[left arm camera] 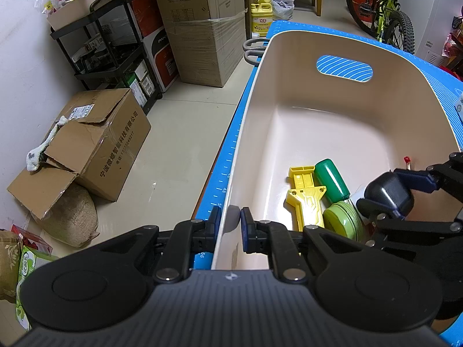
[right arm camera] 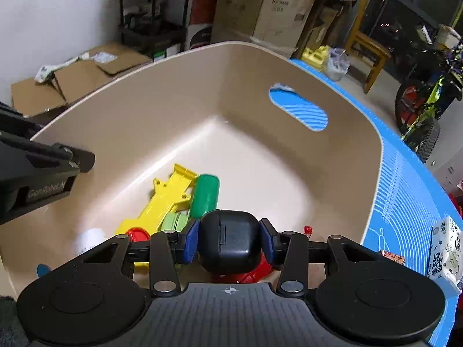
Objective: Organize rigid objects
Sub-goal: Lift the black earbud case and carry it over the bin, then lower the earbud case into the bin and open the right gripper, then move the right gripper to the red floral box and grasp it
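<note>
A beige plastic bin (left arm camera: 332, 57) (right arm camera: 188, 92) stands on a blue mat (left arm camera: 222, 173). My left gripper (left arm camera: 230, 225) is shut on the bin's left wall near its corner. My right gripper (right arm camera: 228, 244) is shut on a black rounded case (right arm camera: 228, 240) (left arm camera: 389, 193) and holds it above the bin's inside. In the bin lie a yellow plastic tool (left arm camera: 305, 196) (right arm camera: 165, 199), a green cylinder (left arm camera: 331, 180) (right arm camera: 205, 195), a light green round tin (left arm camera: 343, 222) (right arm camera: 175, 221), a red piece (right arm camera: 254, 273) and a white item (right arm camera: 89, 238).
A tissue pack (right arm camera: 444, 256) and a small patterned packet (right arm camera: 392, 256) lie on the mat right of the bin. Scissor handles (left arm camera: 253, 49) lie beyond the bin's far corner. Cardboard boxes (left arm camera: 95, 144), a black shelf cart (left arm camera: 110, 46) and a bicycle (left arm camera: 385, 8) stand on the floor.
</note>
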`<state>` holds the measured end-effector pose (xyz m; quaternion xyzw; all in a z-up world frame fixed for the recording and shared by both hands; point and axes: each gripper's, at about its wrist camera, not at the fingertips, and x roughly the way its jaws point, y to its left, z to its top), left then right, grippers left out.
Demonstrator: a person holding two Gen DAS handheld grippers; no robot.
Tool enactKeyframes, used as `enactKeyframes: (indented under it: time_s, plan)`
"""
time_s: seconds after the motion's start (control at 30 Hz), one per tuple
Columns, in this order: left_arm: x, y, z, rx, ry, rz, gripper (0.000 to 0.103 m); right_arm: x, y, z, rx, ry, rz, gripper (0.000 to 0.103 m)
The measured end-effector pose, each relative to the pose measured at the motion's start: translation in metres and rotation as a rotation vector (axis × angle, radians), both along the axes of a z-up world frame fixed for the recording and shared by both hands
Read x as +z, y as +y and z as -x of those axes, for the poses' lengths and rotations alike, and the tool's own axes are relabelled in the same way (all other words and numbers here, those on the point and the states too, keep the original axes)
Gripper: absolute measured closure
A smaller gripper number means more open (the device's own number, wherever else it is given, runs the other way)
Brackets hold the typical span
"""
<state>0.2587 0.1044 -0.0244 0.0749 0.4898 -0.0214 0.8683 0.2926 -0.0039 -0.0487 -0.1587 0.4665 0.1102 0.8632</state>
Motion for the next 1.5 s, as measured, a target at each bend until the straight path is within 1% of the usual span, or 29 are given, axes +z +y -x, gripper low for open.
enactKeyframes:
  time_s: [0.13,0.17,0.2,0.27,0.33,0.4,0.53,0.77,0.97,1.13,1.27,1.4,1.5]
  plan:
    - [0.0,0.0,0.0,-0.001,-0.001,-0.001,0.087,-0.001,-0.001,-0.002,-0.011,0.032,0.002,0.053]
    - [0.0,0.0,0.0,-0.001,-0.001,-0.002,0.087,-0.001,-0.002,-0.002,-0.013,0.032,-0.004,0.051]
    - [0.0,0.0,0.0,0.0,0.0,-0.002,0.087,0.001,-0.003,-0.001,-0.017,0.027,-0.017,0.045]
    - [0.001,0.002,-0.001,0.001,0.002,0.001,0.087,0.003,-0.006,0.0,-0.018,0.016,-0.044,0.042]
    - [0.002,0.003,-0.001,0.001,0.002,0.001,0.087,0.007,-0.008,0.003,-0.019,-0.007,-0.061,0.039]
    - [0.002,0.002,-0.002,0.001,0.002,0.0,0.087,0.013,-0.01,0.008,-0.017,-0.044,-0.077,0.034]
    - [0.002,0.002,-0.002,0.002,0.002,0.0,0.087,0.029,-0.022,0.014,-0.042,-0.109,-0.121,0.032]
    - [0.002,0.001,-0.002,0.002,0.002,0.0,0.087,0.057,-0.062,0.022,-0.137,-0.201,-0.17,0.027]
    - [0.002,0.002,-0.002,0.002,0.002,-0.001,0.087,0.064,-0.108,0.023,-0.245,-0.229,-0.182,0.023]
    - [0.001,0.0,-0.001,0.003,0.001,-0.004,0.086,0.05,-0.147,0.022,-0.333,-0.235,-0.144,0.02]
    - [0.001,-0.001,-0.001,0.002,0.001,-0.005,0.086,0.028,-0.175,0.02,-0.418,-0.208,-0.118,0.015]
    - [0.001,0.0,-0.002,0.002,0.002,-0.006,0.086,0.005,-0.192,0.017,-0.438,-0.169,-0.087,0.011]
    - [0.001,0.0,-0.002,0.003,0.001,-0.008,0.086,-0.011,-0.197,0.009,-0.445,-0.152,-0.059,0.01]
